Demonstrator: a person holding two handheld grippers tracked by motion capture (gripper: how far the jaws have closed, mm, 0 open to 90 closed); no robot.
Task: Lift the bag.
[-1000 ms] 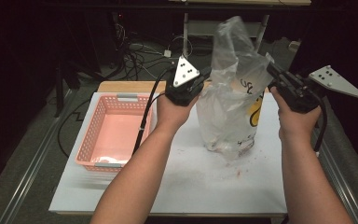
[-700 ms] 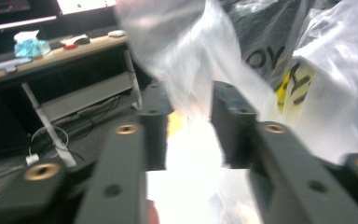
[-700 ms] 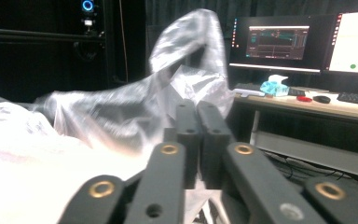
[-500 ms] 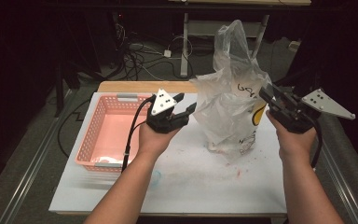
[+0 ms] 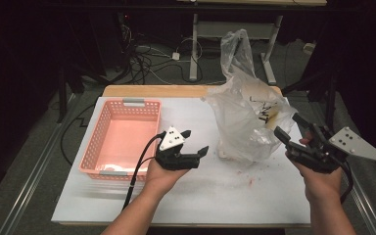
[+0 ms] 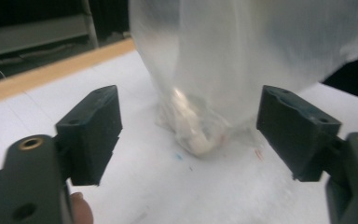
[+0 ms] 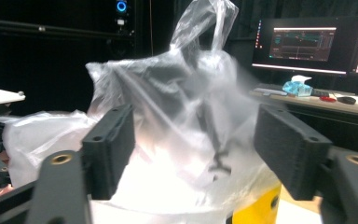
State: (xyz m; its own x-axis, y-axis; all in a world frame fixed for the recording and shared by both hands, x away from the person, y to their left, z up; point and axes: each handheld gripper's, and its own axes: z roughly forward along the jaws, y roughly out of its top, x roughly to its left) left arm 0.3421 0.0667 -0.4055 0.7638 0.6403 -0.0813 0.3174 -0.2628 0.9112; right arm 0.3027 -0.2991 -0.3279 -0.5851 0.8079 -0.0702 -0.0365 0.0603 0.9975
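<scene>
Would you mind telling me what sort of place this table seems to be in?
Probably a lab or recording workspace rather than a home. Cables lie tangled on the floor behind the white table, a desk at the back carries lit monitors showing graphs, and the surroundings are dark with metal stand legs.

Black grippers with blocky ribbed fingers [image 7: 289, 154], grey three-cornered plates, trailing cables.

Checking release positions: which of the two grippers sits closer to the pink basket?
The left gripper, jaws open, beside the pink basket. The right gripper is across the plastic bag, far from it.
</scene>
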